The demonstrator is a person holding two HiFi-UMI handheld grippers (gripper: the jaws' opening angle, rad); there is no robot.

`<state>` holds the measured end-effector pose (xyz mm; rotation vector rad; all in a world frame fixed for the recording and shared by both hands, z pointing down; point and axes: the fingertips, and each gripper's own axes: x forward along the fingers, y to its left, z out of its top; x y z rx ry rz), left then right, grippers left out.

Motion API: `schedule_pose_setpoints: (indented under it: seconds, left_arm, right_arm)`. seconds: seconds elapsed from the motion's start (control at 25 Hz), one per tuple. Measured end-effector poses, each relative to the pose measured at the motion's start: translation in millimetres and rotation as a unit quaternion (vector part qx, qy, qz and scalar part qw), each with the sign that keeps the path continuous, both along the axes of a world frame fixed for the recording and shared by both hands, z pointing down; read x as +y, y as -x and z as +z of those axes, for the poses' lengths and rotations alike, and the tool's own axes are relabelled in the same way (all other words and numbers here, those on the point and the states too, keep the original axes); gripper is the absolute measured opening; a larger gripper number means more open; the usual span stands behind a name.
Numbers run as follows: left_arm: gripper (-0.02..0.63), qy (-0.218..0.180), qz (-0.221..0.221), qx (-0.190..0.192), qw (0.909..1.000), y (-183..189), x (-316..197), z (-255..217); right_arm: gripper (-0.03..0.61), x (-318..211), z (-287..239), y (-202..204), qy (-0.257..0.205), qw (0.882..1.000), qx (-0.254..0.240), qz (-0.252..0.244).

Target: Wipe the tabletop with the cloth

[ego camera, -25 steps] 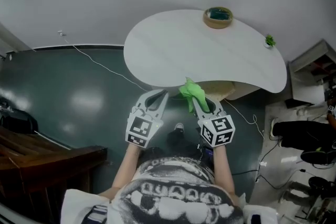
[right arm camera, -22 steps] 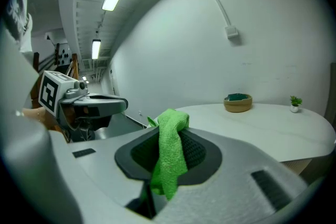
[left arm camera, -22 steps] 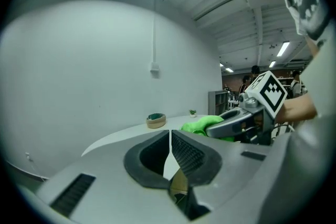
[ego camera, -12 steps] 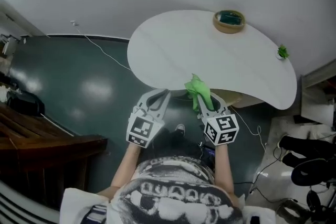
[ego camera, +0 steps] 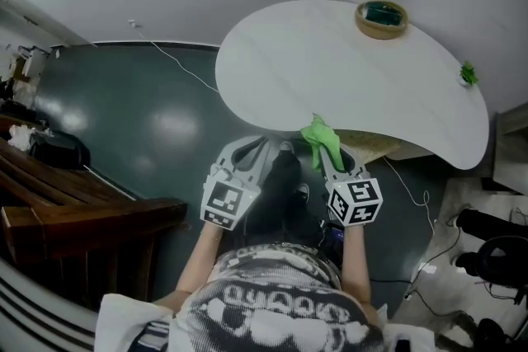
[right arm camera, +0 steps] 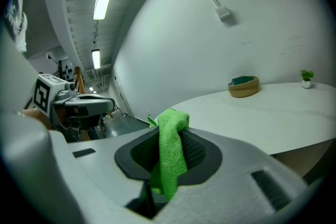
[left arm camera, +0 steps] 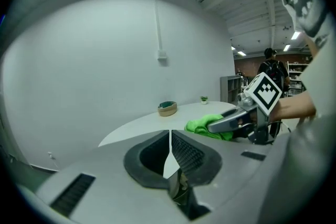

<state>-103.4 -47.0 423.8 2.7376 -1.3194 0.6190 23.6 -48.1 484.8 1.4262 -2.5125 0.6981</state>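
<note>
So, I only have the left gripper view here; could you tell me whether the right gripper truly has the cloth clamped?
Observer: Yes, the right gripper view shows the green cloth pinched between the jaws of the right gripper, draped over their tips.
Operator: Thanks. Is it over the tabletop?
Observer: The head view puts the cloth at the near edge of the table; contact is unclear.
Operator: And this side?
Observer: The left gripper hangs over the dark floor, just short of the table.

Dim room, ceiling-light glare, fisheye-warped edges
</note>
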Motion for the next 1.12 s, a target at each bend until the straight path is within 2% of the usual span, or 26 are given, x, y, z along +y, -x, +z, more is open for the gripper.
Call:
schedule_pose_setpoints:
  seconds: [0.32, 0.56, 0.8, 1.12]
  left_arm:
    - [0.012, -0.010, 0.006, -0.002, 0.9999, 0, -20, 3]
    - [0.012, 0.000, -0.028, 0.009, 0.9996, 29, -59, 13]
    - [0.012, -0.008, -0.054, 0.019, 0.9984, 58, -126, 13]
    - [0.012, 0.004, -0.078, 0.020, 0.9967, 96, -195, 28]
  right_arm:
    - [0.066, -26, 7, -1, 0.007, 1.000, 0.012, 0.000]
    - [0.066, -73, 10, 25, 0.010, 0.999, 0.028, -0.034]
    - [0.066, -144, 12, 58, 0.010, 0.997, 0.041, -0.069]
    - [0.066, -255, 30, 115, 0.025, 0.994, 0.032, -0.098]
